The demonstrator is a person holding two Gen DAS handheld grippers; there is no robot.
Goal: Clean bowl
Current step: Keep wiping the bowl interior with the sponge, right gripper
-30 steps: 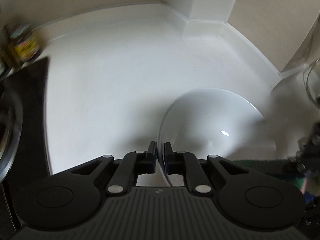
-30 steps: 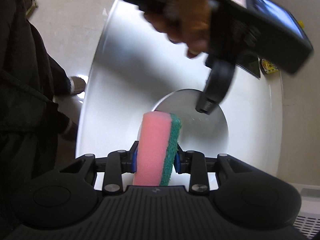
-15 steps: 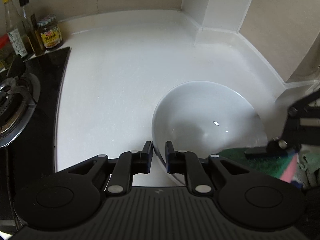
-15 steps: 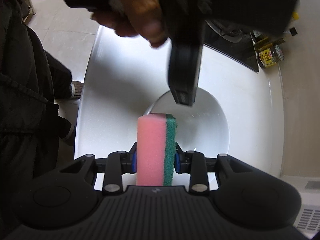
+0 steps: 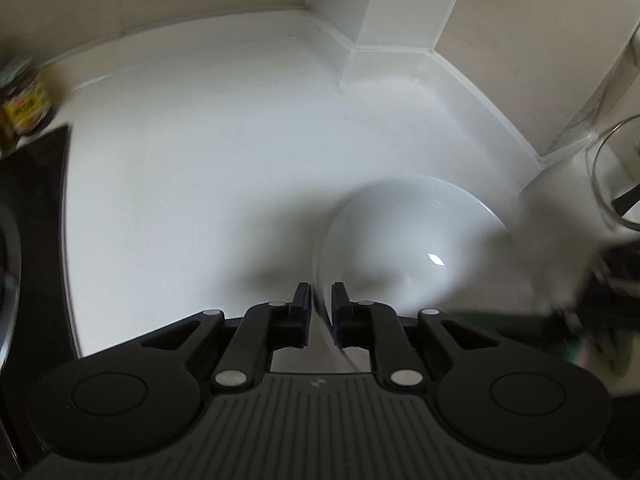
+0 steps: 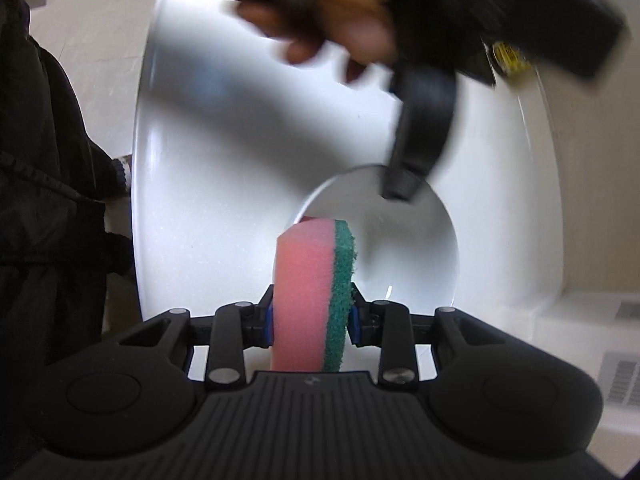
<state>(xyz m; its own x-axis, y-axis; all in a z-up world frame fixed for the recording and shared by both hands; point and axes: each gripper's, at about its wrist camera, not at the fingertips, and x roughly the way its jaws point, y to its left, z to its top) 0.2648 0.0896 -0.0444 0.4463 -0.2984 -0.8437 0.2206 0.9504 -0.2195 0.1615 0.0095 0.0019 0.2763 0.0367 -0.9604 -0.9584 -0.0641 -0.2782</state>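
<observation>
Left tool (image 5: 321, 300) straddles the near rim of the white bowl (image 5: 424, 248) on the counter (image 5: 200, 168), jaws opening; right tool (image 6: 312, 314) grips the sponge (image 6: 312, 280) beside it.

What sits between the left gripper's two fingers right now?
The near rim of the white bowl runs between the opening fingers of the left gripper, seen in the left wrist view; contact is unclear.

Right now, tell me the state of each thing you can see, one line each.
Bowl: upright on the counter, empty, rim between the left fingers.
Sponge: clamped on edge, pink side left.
Left gripper: jaws opening around the rim.
Right gripper: shut on the sponge.
Jar: upright, lidded.
</observation>
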